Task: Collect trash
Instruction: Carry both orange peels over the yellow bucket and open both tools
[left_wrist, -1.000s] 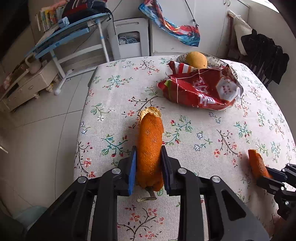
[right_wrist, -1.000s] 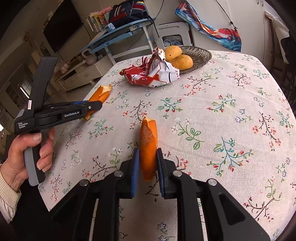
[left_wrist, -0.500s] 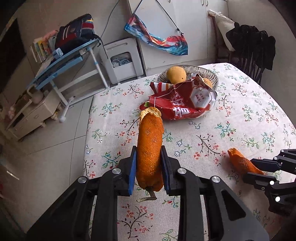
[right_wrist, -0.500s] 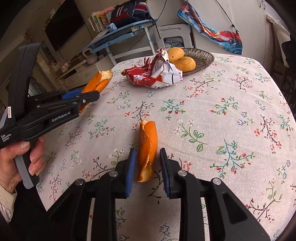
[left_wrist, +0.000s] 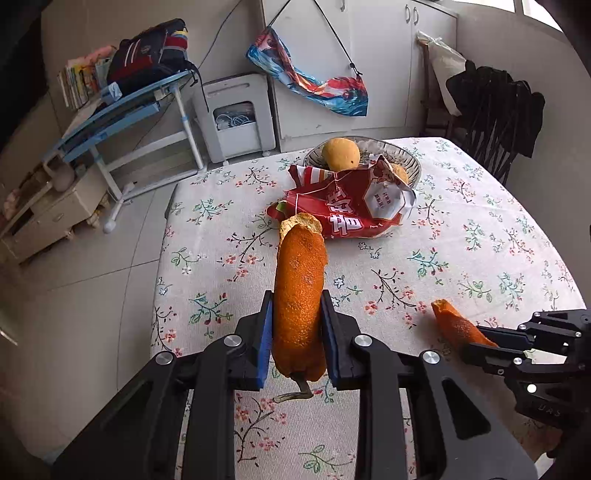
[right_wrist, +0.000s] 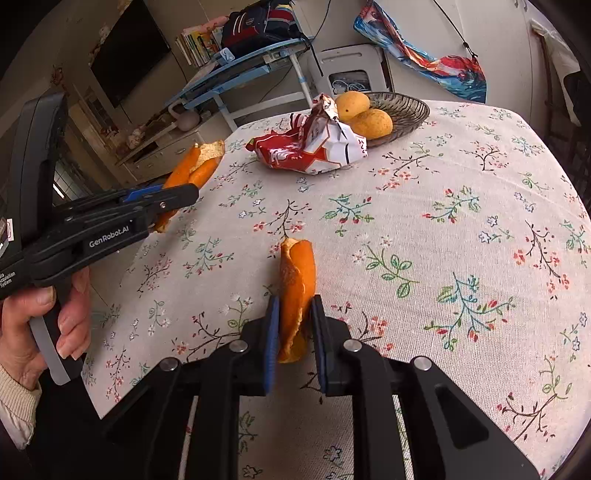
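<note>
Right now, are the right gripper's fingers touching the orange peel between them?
Touching. The right wrist view shows both fingers of the right gripper pressed against the orange peel, with no gap on either side.

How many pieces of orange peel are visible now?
2. One peel is held in the left gripper, above the table edge; the other peel is in the right gripper, near the tablecloth.

The left tool (left_wrist: 297, 325) is held above the tabletop, angled downward, its jaws clamped on a piece of peel. It is gripped by a hand (right_wrist: 40, 332) in a knit cuff. The right tool (right_wrist: 293, 325), tilted downward, has just been closing, its pads pressed on another peel.
</note>
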